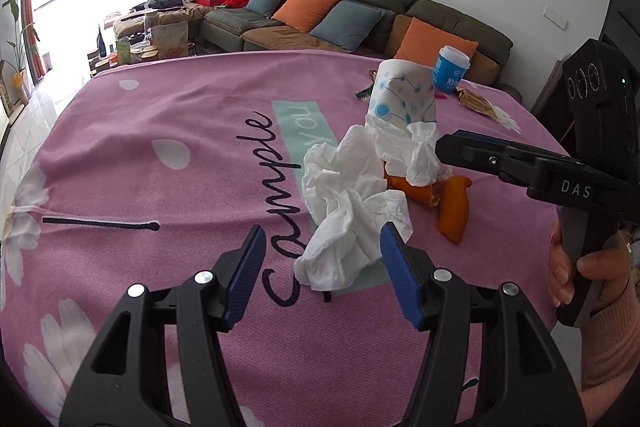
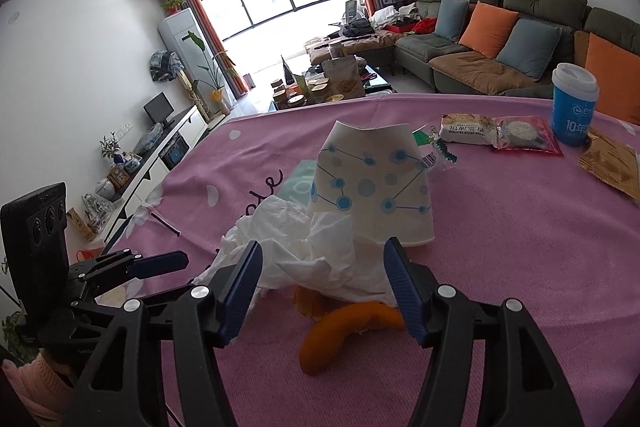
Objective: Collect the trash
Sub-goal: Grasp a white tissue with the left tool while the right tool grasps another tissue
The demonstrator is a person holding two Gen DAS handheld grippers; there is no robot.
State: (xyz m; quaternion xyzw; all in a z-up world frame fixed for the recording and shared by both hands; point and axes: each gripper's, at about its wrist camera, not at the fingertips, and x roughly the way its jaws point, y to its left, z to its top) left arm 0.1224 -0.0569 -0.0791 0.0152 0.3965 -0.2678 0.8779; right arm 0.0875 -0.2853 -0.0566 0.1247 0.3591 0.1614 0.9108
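Note:
A crumpled white tissue (image 1: 352, 203) lies on the pink tablecloth (image 1: 160, 155) against an overturned dotted paper cup (image 1: 402, 95). Orange peel pieces (image 1: 452, 207) lie beside and under the tissue. My left gripper (image 1: 322, 255) is open, its blue pads on either side of the tissue's near end. My right gripper (image 2: 322, 275) is open over the tissue (image 2: 316, 251), with the cup (image 2: 372, 183) just beyond and peel (image 2: 340, 327) below. The right gripper also shows in the left wrist view (image 1: 448, 147).
A blue lidded cup (image 2: 572, 107), snack wrappers (image 2: 500, 131) and a brown wrapper (image 2: 612, 163) lie at the cloth's far right. A sofa (image 1: 360, 15) stands behind the table. A cluttered coffee table (image 2: 328, 83) is beyond.

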